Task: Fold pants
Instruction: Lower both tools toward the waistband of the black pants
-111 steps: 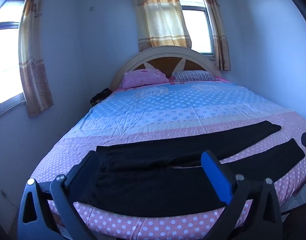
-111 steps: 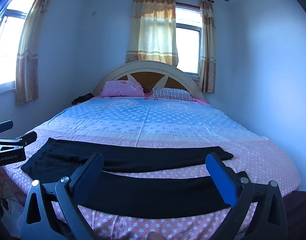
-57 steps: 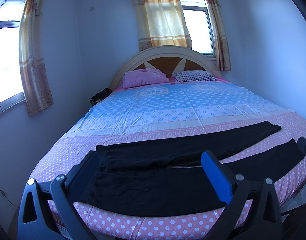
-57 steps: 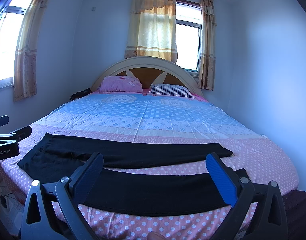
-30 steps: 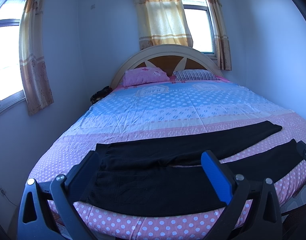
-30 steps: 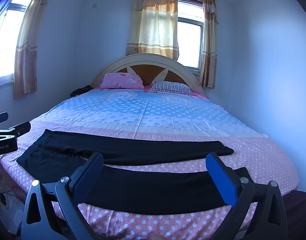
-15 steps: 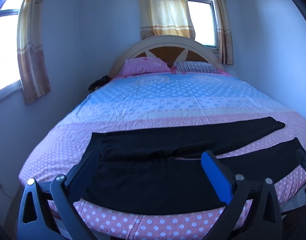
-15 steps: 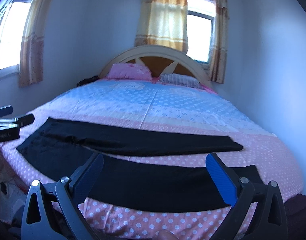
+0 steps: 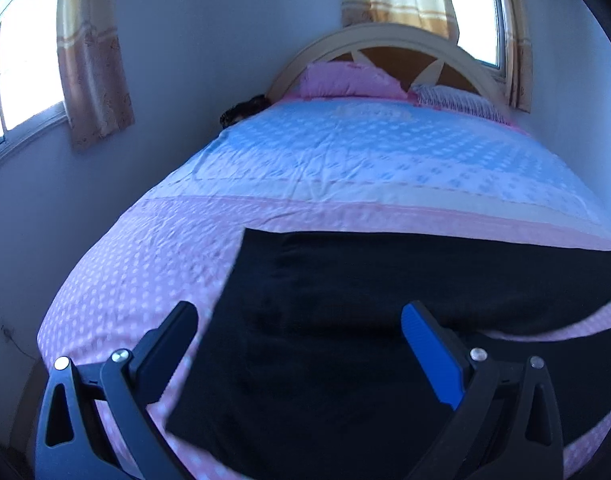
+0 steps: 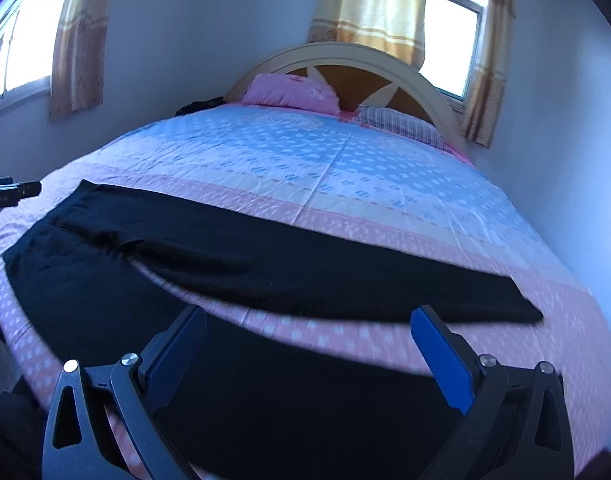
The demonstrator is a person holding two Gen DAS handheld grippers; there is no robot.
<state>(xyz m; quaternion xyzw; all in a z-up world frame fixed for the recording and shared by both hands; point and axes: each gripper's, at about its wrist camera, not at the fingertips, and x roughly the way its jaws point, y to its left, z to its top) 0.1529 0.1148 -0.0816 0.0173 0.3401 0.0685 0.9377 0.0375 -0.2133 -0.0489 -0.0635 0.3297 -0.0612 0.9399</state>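
The black pants (image 10: pixel 233 256) lie flat across the near end of the bed (image 10: pixel 345 168), waistband to the left, the two legs spread apart and running right. The left claw (image 9: pixel 301 344) hangs wide over the waist end, holding nothing. The right claw (image 10: pixel 309 344) hangs wide over the near leg, also empty. Far off, a pink pillow (image 10: pixel 293 94) and a striped pillow (image 10: pixel 401 124) rest against the headboard (image 10: pixel 345 56).
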